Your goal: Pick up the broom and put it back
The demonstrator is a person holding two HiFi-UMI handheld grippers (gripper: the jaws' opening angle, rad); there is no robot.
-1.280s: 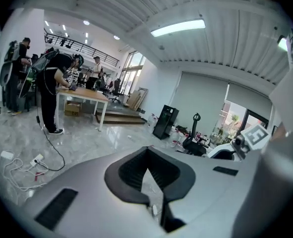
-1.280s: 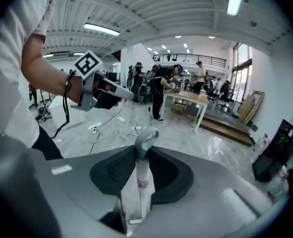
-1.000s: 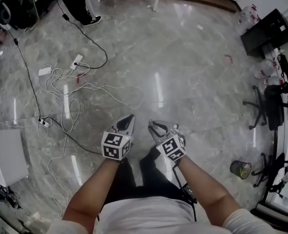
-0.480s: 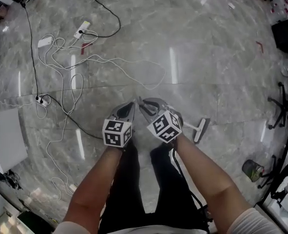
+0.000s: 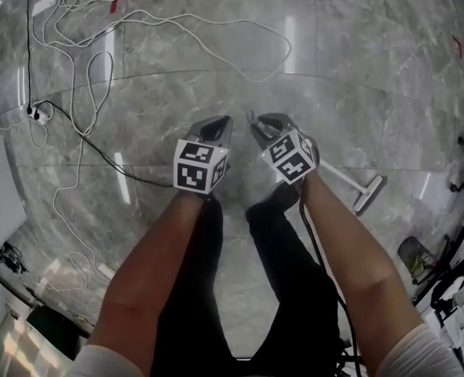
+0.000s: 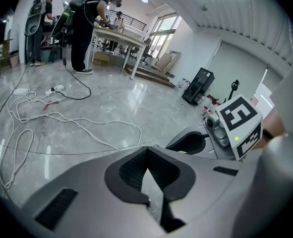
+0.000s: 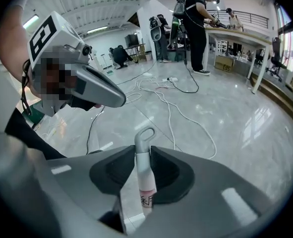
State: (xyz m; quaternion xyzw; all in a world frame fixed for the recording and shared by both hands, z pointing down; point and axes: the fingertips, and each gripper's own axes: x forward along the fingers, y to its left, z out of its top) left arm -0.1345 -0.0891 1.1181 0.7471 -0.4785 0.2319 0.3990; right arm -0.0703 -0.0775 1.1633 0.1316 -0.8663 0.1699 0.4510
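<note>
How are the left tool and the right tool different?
The right tool holds the broom by its handle; the left tool holds nothing. The right tool's jaws stand apart around the handle and have just been opening slightly; the left tool's jaws are shut together. Both point down at the floor, side by side.

broom point(image 5: 356, 183) upper shaft hidden under the right gripper point(image 5: 267, 124) (head end shows past the wrist), label point(image 7: 146, 200) print unreadable

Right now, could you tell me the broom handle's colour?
Light grey slim broom handle, pink band; clearest in right gripper view.
</note>
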